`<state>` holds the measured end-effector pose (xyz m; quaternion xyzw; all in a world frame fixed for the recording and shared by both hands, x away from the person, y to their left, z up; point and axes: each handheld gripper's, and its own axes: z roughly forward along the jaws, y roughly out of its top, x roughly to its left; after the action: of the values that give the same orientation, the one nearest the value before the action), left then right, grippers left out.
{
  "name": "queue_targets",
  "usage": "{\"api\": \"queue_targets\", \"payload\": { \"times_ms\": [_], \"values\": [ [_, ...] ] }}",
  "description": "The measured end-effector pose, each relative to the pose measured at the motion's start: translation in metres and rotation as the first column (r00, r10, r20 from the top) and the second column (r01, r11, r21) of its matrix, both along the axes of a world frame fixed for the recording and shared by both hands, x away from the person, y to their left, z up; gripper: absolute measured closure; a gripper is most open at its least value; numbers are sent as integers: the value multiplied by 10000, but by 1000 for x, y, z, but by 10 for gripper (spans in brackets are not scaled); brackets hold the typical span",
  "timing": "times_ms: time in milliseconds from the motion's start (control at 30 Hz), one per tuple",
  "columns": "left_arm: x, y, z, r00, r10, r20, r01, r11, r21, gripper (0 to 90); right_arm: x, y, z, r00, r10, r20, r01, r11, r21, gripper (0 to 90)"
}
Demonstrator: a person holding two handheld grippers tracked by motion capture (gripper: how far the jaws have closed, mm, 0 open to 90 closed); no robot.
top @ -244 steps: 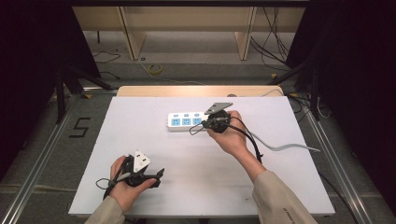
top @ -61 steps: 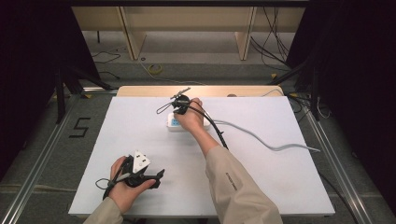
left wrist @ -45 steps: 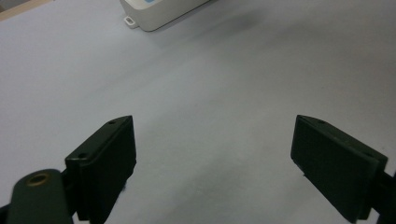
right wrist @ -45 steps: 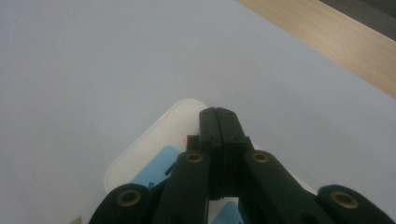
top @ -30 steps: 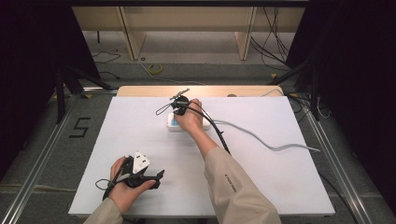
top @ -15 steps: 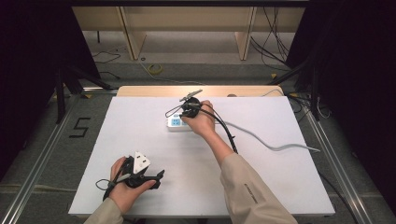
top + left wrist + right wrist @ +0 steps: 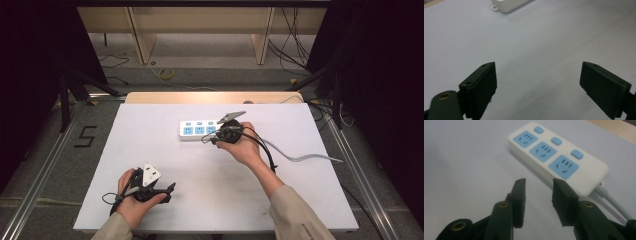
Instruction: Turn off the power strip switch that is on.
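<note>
A white power strip [image 7: 200, 130] with three blue sockets and three blue buttons lies flat at the far middle of the white counter [image 7: 150, 145]; its pale cord [image 7: 305, 157] trails off to the right. The right claw [image 7: 538, 195] hangs just beside the strip's near edge, jaws parted and empty, perhaps slightly above the surface. The left claw [image 7: 537, 87] sits wide open near the counter's front edge, well apart from the strip.
</note>
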<state>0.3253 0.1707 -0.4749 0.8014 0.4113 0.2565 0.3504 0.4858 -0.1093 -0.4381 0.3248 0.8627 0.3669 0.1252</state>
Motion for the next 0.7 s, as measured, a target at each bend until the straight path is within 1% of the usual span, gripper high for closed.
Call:
{"api": "queue_targets", "payload": {
  "times_ms": [67,200,267,333,400,567,700],
  "values": [
    [0,0,0,10000,22,-19,-22,10000,-2,140,-10,-13,0,10000,-80,15,80,9999,130,623],
    [0,0,-1,10000,21,-49,-21,10000,-10,141,-29,-37,3,9999,-66,78,64,9996,291,591],
    [0,0,-1,10000,12,-53,-12,10000,21,140,-39,-47,3,9998,-58,166,51,9989,467,579],
    [0,0,-1,10000,83,-35,-84,10000,-52,140,-49,-58,2,9997,-77,212,67,9990,442,566],
    [0,0,-2,9999,100,-51,-101,9999,-49,141,-60,-67,0,9997,-154,205,145,9988,470,557],
    [0,0,-2,9999,93,-57,-93,10000,-31,140,-83,-90,-7,9995,-200,237,191,9992,352,538],
    [0,1,-2,9999,101,-55,-101,9999,-15,140,-101,-109,-14,9994,-215,278,204,9990,406,533]
  ]
}}
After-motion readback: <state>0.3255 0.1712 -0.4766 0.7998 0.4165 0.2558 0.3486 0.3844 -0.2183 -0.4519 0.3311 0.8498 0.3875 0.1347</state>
